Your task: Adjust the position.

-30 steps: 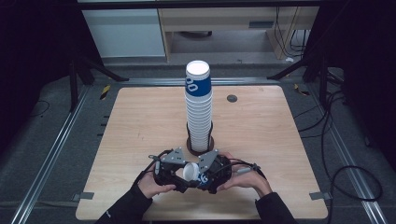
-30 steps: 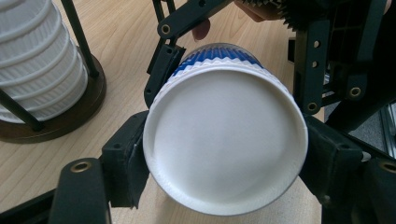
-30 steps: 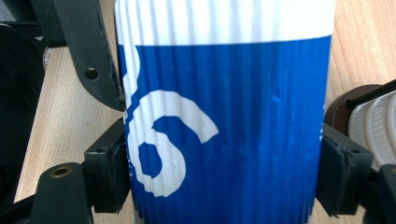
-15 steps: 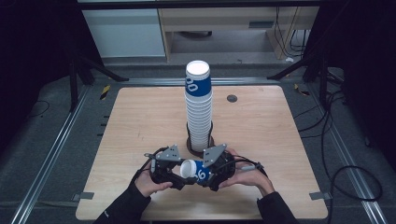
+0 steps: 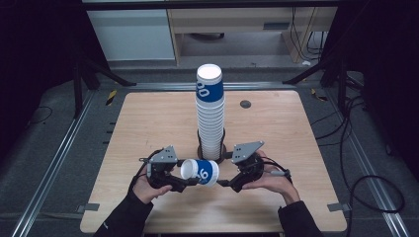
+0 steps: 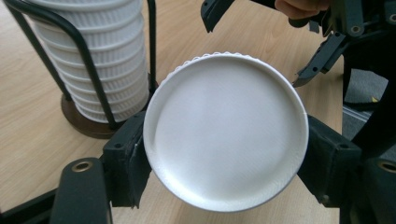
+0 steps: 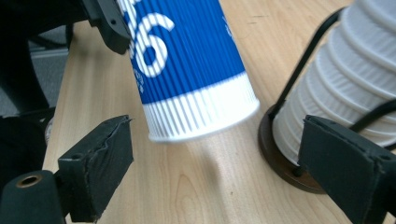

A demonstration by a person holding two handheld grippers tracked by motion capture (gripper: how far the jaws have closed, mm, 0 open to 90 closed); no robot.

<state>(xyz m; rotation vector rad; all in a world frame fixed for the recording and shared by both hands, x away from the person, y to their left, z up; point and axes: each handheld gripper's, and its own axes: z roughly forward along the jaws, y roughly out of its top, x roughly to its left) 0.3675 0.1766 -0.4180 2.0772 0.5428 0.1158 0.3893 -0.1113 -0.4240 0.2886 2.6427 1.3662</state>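
Now there are two grippers, one in each hand, and one loose paper cup [image 5: 199, 171] between them. One tall stack of cups [image 5: 210, 116] stands in a black wire holder [image 5: 212, 149] on the wooden table [image 5: 138, 123]. The cups in the stack are too many and too close to count.

The loose cup is blue with white stripes, a white number on its side and a white band at one end. It has fine ridges all around. It lies on its side in the air, just above the table and just in front of the stack.

The left gripper [image 5: 184, 183] holds this cup. In the left gripper view its two black pads press on both sides of the cup's round white end [image 6: 225, 132], which faces the camera.

The right gripper [image 5: 223, 183] is beside the other end of the cup and does not touch it. Its jaws have just been opening and now stand wide apart. In the right gripper view the cup's white-banded end [image 7: 201, 114] hangs a little ahead of the jaws, above the gap between them, free of both pads. The stack in its holder is near the right jaw.
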